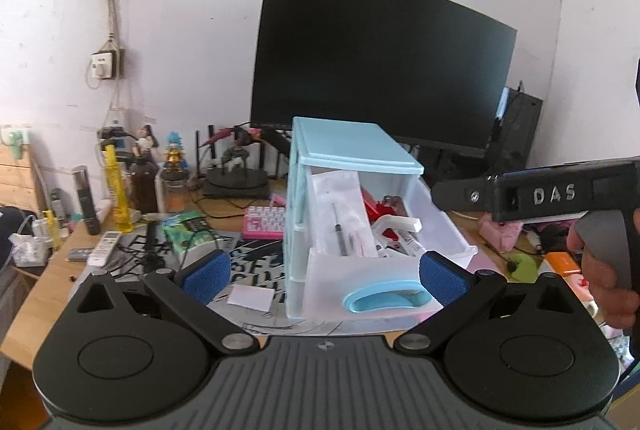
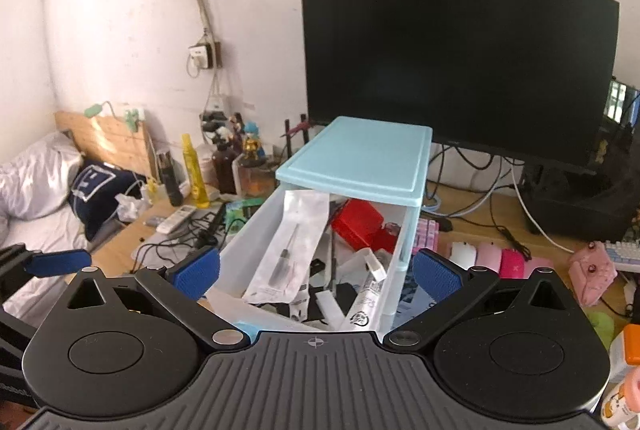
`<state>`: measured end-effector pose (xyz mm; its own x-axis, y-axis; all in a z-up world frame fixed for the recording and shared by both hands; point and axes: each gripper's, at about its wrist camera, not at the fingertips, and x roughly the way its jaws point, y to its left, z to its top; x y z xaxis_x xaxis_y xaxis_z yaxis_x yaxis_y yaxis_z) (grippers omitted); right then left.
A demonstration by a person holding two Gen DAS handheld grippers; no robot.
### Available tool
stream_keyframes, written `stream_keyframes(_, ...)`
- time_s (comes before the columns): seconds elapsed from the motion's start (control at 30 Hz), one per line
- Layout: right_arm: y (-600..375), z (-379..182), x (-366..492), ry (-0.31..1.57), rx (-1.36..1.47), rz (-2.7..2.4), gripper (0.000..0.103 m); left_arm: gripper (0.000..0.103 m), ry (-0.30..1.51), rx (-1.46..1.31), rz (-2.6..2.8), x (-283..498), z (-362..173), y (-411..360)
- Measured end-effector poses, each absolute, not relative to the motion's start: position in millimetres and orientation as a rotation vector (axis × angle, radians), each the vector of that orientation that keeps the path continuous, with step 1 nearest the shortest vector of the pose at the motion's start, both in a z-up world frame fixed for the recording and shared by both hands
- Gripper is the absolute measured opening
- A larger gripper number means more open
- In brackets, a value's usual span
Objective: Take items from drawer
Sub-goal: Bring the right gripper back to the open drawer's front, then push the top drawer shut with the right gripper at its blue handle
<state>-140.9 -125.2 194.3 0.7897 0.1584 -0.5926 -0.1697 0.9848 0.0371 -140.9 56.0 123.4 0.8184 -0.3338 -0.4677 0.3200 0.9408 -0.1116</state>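
Note:
A light blue drawer cabinet (image 1: 352, 149) stands on the desk, its translucent top drawer (image 1: 372, 270) pulled out, with a blue handle (image 1: 386, 300). Inside lie a clear packet with a tool (image 2: 292, 250), a red item (image 2: 358, 222), a white tube (image 2: 366, 300) and several small bits. My left gripper (image 1: 324, 276) is open in front of the drawer, its pads level with the drawer front. My right gripper (image 2: 316, 276) is open, above the drawer's near end; its body (image 1: 560, 193) shows at the right in the left wrist view.
A large black monitor (image 2: 460, 49) stands behind the cabinet. Figurines (image 1: 176, 153), bottles (image 1: 114, 197), a remote (image 1: 104, 248) and cables lie to the left. A pink keyboard (image 1: 264, 224) sits beside the cabinet, pink mice (image 2: 500, 258) to the right. A bed (image 2: 36, 189) lies left.

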Motion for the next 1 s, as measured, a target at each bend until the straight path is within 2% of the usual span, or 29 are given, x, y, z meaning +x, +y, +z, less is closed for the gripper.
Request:
stream_keyframes(0.3,-116.8,172.4,-138.5,0.650,0.012,0.187,0.103,0.103,0.516,-0.002,-0.327,-150.1,119.1,53.5)
stream_keyframes(0.57,-67.3,156.9,-142.4,0.671,-0.004,-0.083,0.103,0.103,0.506,0.048,-0.575,-117.9,100.4,115.0)
stream_keyframes(0.77,-28.4,146.9,-153.9,0.648,0.034,-0.257,0.103,0.103,0.492,0.075,-0.697,-102.4,107.5,160.1)
stream_keyframes(1.0,-29.3,123.0,-165.0,0.613,0.093,-0.293,0.102,0.103,0.464,0.079,-0.723,-100.3,108.6,161.9)
